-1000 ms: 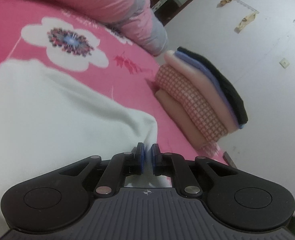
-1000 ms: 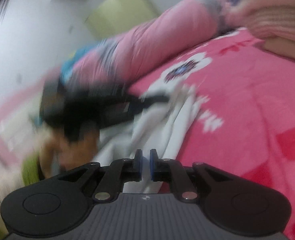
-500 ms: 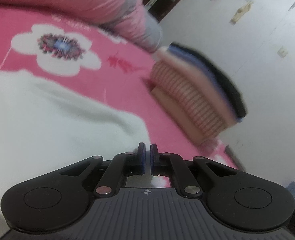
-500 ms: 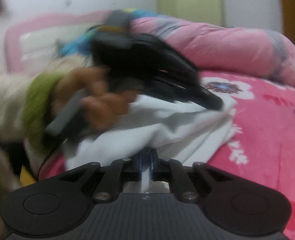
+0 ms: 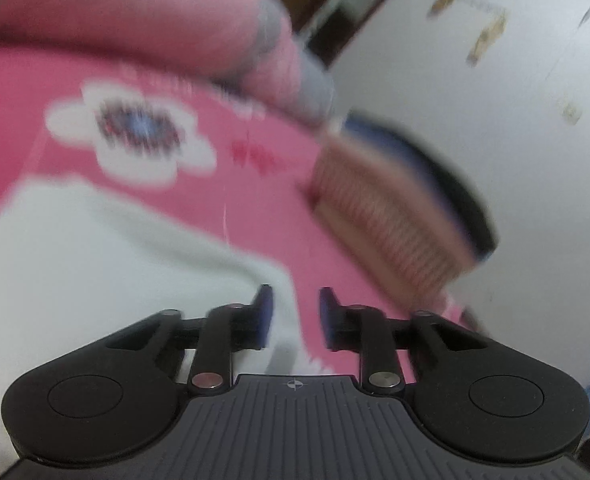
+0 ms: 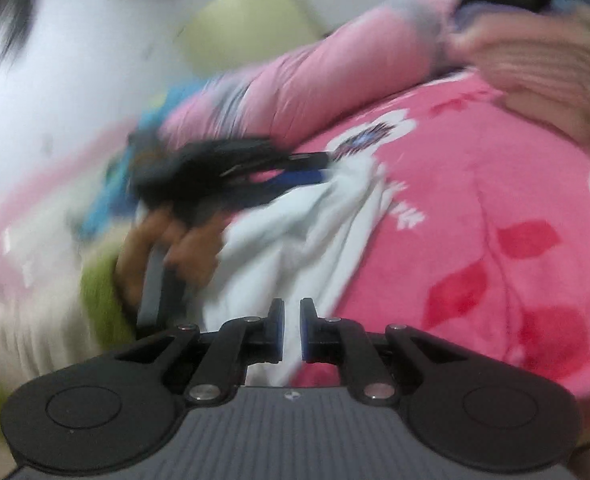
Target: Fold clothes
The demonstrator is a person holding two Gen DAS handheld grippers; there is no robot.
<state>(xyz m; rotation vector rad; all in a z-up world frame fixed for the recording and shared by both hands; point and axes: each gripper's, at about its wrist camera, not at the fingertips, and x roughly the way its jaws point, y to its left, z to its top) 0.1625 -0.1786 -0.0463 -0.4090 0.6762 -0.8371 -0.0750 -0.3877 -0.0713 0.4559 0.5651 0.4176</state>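
The left gripper, fingers opening off the white garment at lower left, is free, while the right gripper stays nearly closed, pinching its near edge.

White garment — crumpled, lying on the pink bedspread; folded clothes stack well apart

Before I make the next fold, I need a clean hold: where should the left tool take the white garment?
Take the white garment at its rounded corner, just ahead of the opening left tool, coming in low over the pink bedspread; that edge lies flat and free.
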